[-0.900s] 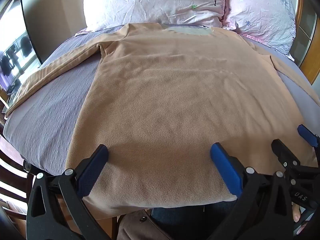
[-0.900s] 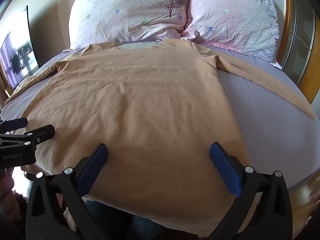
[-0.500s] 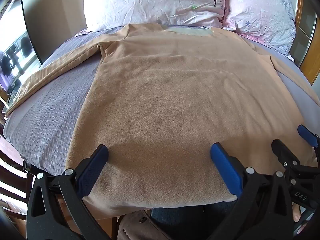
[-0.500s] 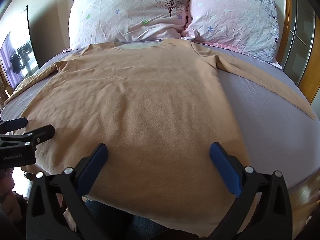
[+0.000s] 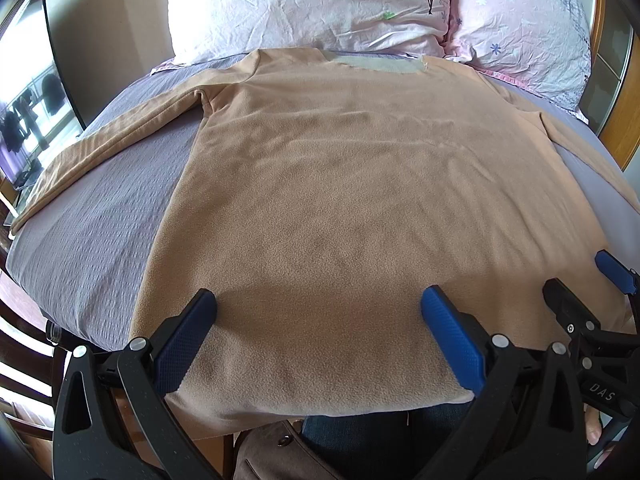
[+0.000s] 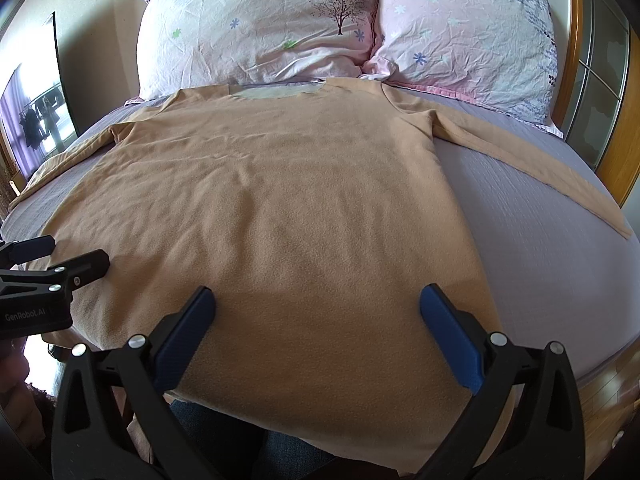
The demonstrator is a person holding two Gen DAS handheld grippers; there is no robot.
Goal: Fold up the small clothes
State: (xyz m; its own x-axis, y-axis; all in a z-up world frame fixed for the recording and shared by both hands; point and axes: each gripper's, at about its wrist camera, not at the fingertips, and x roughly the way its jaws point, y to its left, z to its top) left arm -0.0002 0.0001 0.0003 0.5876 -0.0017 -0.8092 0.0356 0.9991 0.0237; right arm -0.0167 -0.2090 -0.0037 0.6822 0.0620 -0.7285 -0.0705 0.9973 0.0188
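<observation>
Tan shirt (image 5: pixel 360 208) spread flat on grey bedsheet (image 5: pixel 92 240), sleeves out, collar toward two floral pillows (image 6: pixel 280 28). Left gripper (image 5: pixel 320 308) and right gripper (image 6: pixel 316 304) wide apart over hem, gripping nothing. Wooden headboard (image 6: pixel 576 80) behind.

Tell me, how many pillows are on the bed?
2. One pillow lies at the head of the bed on the left, the other pillow beside it on the right, both behind the shirt.

A bed (image 5: pixel 92 240) in lilac sheeting carries a tan long-sleeved top (image 5: pixel 360 208) centrally, two floral pillows (image 6: pixel 260 28) at twelve o'clock.
</observation>
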